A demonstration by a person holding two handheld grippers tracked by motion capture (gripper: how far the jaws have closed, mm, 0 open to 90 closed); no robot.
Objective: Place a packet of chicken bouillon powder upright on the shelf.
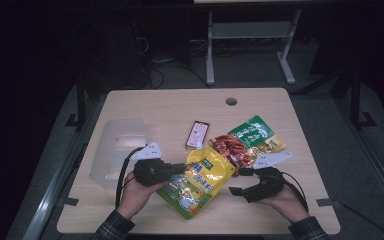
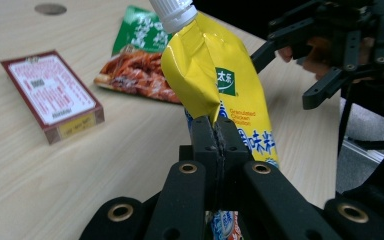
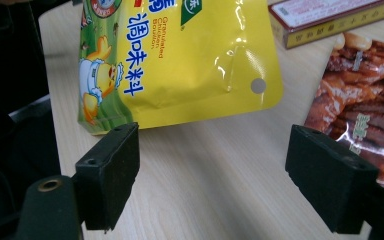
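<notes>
Left hand-held gripper [image 2: 215, 131] pinching yellow pouch [image 2: 220, 75], cap [image 2: 174, 14] cropped

A lab or test room

A light wooden tabletop [image 1: 180, 107] with a cable hole, loose black cables [image 1: 155, 75] on the grey floor, and dark walls.

Dim room with dark surroundings, table [image 1: 180, 107] lit softly from above, glare on the yellow pouch [image 3: 190, 60], near jaws soft-focused, faint shadows, high view grainy

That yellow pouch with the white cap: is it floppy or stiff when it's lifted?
Probably floppy: the yellow pouch creases where the left gripper pinches its edge. Its glossy film looks slippery. The white cap may make it top-heavy.
</notes>
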